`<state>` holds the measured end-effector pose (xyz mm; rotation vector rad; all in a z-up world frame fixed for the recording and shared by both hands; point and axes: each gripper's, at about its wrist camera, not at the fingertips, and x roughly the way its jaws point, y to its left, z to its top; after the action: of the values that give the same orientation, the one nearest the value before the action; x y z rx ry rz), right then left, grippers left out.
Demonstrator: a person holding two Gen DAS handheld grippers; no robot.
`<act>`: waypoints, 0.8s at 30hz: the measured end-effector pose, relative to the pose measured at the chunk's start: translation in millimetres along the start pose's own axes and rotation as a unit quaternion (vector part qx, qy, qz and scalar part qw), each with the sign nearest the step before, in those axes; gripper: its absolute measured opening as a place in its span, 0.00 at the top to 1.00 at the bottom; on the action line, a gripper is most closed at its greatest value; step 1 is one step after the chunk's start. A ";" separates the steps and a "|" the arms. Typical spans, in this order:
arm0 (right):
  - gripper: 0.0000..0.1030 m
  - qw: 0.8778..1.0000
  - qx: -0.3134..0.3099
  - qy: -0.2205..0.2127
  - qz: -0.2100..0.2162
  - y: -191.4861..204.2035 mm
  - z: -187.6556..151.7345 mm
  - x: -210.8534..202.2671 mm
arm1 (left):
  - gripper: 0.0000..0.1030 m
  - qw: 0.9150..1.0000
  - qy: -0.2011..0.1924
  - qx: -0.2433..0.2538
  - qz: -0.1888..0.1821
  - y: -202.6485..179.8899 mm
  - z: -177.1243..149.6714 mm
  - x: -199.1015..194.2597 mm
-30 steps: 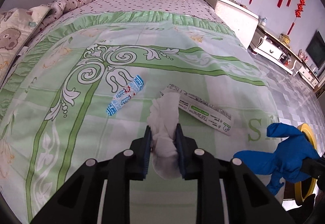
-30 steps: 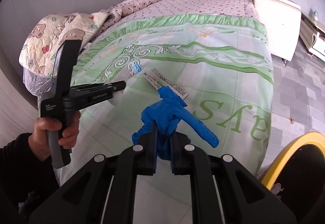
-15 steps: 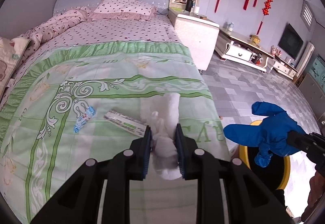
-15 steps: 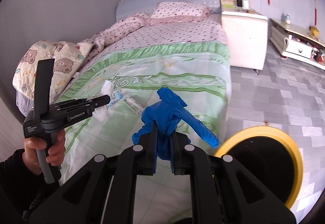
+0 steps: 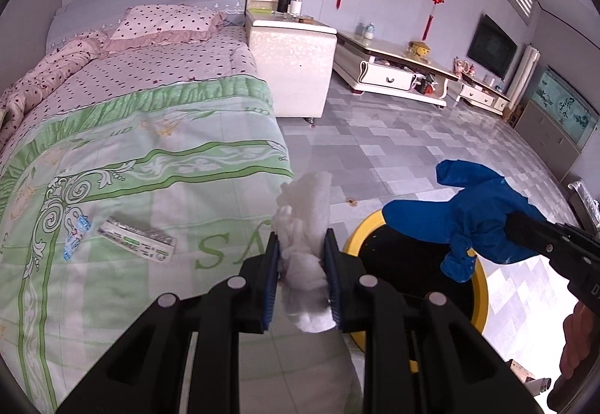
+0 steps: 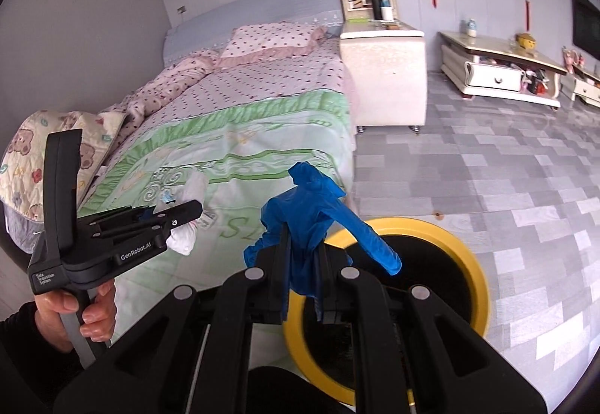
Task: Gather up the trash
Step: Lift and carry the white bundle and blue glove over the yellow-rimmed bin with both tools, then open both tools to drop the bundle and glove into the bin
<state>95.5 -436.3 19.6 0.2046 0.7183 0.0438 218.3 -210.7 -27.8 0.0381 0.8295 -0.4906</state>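
Left wrist view: the left gripper (image 5: pixel 302 256) pinched a crumpled white tissue (image 5: pixel 305 237) between its pads, held off the bed's (image 5: pixel 150 136) edge, beside the yellow-rimmed bin (image 5: pixel 478 296). A wrapper (image 5: pixel 77 234) and flat packet (image 5: pixel 137 239) lay on the quilt.

Right wrist view: the right gripper (image 6: pixel 302 252) clamped a blue glove (image 6: pixel 311 215), apparently above the bin's near rim.

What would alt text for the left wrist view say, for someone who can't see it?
The left gripper is shut on a crumpled white tissue beside a yellow-rimmed trash bin, where the right gripper holds a blue glove. A blue-white wrapper and flat box lie on the green quilt.
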 end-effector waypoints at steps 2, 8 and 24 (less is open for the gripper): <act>0.91 1.000 0.007 0.005 -0.007 -14.6 -3.8 -2.1 | 0.79 1.000 0.008 0.008 -0.009 -13.5 -1.5 8.6; 0.91 0.999 0.031 0.024 -0.028 -52.5 -19.1 1.5 | 0.79 0.999 0.032 0.024 -0.024 -44.0 -6.3 35.5; 0.89 0.992 0.097 0.064 -0.047 -111.4 -37.6 45.2 | 0.76 0.994 0.091 0.042 -0.037 -76.7 -23.0 93.1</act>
<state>101.5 -534.1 -59.7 0.3564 0.8607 -0.1050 222.1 -311.2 -98.2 0.1304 0.9910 -0.5982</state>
